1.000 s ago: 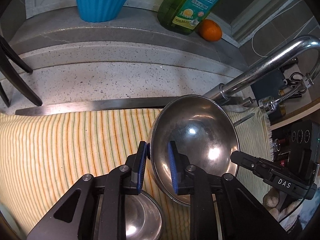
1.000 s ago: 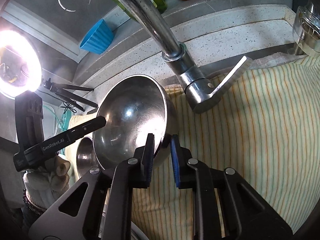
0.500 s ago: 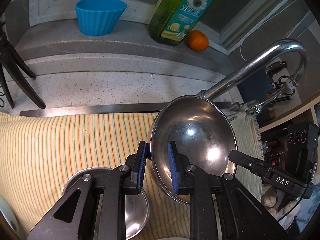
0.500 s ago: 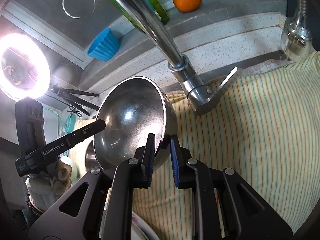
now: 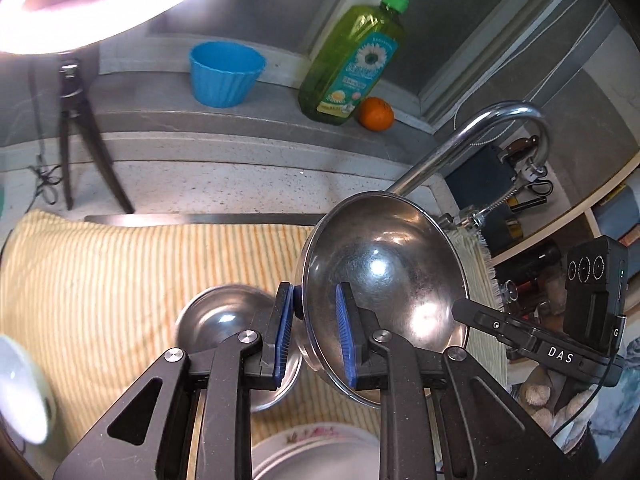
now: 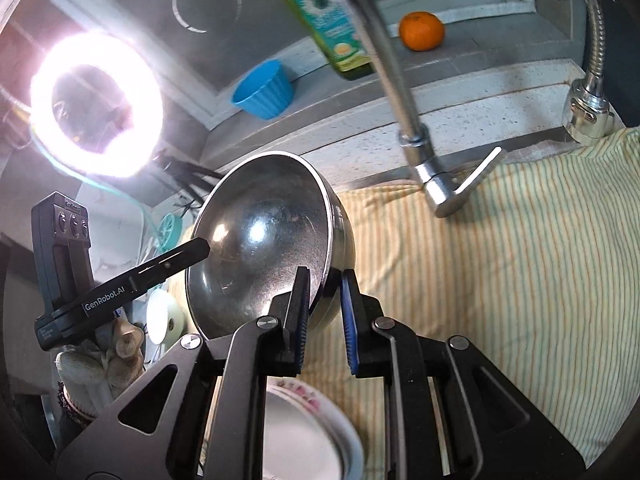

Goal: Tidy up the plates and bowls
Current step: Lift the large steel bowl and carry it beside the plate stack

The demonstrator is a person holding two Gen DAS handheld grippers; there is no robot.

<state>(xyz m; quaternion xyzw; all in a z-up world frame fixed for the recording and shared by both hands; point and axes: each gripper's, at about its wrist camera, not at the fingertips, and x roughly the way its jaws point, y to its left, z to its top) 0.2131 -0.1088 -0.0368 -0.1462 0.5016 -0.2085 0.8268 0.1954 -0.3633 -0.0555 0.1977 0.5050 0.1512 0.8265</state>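
Both grippers angle steeply downward, each carried by a gloved hand point(image 6: 100, 356). The left gripper point(image 5: 314, 334) pinches one side of the steel bowl's point(image 5: 384, 292) rim, one pad inside and one outside. The right gripper point(image 6: 324, 316) clamps the opposite rim likewise. The bowl hangs tilted between them above the striped cloth point(image 5: 120, 276). A smaller bowl point(image 5: 224, 320) sits below-left of the left gripper, a plate point(image 6: 308, 436) beneath.

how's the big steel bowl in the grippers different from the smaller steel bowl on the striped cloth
The big steel bowl is wider, tipped on edge and clamped at opposite rim points by the left hand-held gripper and right hand-held gripper. The smaller steel bowl sits upright and ungripped on the striped cloth. Both are shiny bare metal.
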